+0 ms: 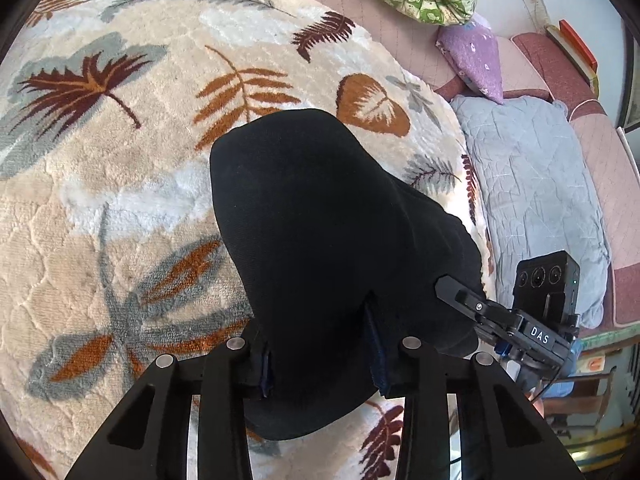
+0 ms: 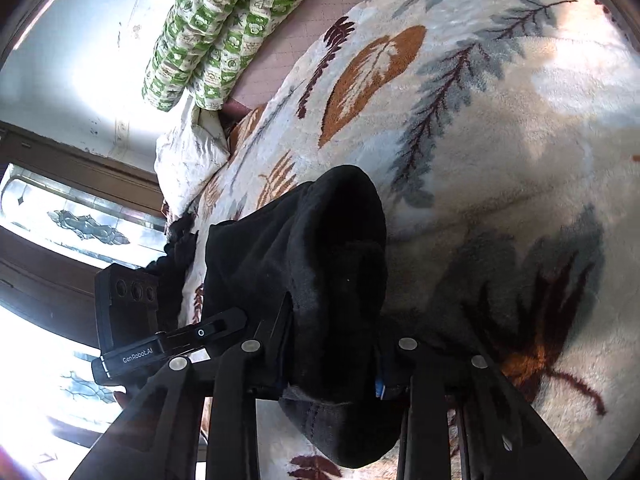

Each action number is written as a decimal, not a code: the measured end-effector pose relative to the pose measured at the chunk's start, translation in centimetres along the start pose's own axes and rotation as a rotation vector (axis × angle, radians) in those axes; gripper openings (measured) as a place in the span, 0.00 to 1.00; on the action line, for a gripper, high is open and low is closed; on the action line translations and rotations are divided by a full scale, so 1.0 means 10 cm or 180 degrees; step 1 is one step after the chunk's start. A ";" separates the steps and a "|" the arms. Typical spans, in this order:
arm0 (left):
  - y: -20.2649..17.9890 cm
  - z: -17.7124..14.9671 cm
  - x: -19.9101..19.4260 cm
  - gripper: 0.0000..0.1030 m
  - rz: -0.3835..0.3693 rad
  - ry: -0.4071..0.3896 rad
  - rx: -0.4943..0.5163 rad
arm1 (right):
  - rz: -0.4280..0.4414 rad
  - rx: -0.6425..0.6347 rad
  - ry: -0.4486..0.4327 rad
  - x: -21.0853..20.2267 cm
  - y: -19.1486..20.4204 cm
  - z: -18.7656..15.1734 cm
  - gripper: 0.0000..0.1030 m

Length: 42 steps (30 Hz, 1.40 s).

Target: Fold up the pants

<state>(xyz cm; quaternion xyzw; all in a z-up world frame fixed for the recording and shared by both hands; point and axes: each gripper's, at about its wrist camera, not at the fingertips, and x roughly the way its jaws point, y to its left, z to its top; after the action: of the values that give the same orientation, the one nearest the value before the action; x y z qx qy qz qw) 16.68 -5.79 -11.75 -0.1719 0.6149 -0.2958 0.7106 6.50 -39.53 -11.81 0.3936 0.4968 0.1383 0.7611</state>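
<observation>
Two grippers, one bundle: my left gripper (image 1: 320,364) and right gripper (image 2: 332,360) each pinch an edge of the soft black fleece pants (image 1: 320,220), draped between them just above the cream leaf-patterned plush blanket (image 1: 120,160). To fold cleanly, I judge both hands should carry the held edge forward level, keeping the cloth taut, before setting it down square.

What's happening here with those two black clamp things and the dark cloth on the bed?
A person is folding black pants on a leaf-patterned blanket, using a hand-held gripper in each hand. The left gripper is shut on a bunched part of the fabric, and the right gripper is clamped on it close beside. The pants are gathered into a thick bundle, lying partly on the blanket.
</observation>
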 end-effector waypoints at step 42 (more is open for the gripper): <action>1.29 0.00 -1.36 0.62 0.0923 -0.0534 -0.0196 | -0.0275 -0.0756 0.0248 1.43 1.30 -0.06 0.57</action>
<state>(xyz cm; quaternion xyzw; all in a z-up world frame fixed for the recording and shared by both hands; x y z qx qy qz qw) 18.43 12.66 -9.06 -0.1271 0.5805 -0.1559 0.7890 15.07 -22.21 -11.64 0.2732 0.5226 0.1785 0.7877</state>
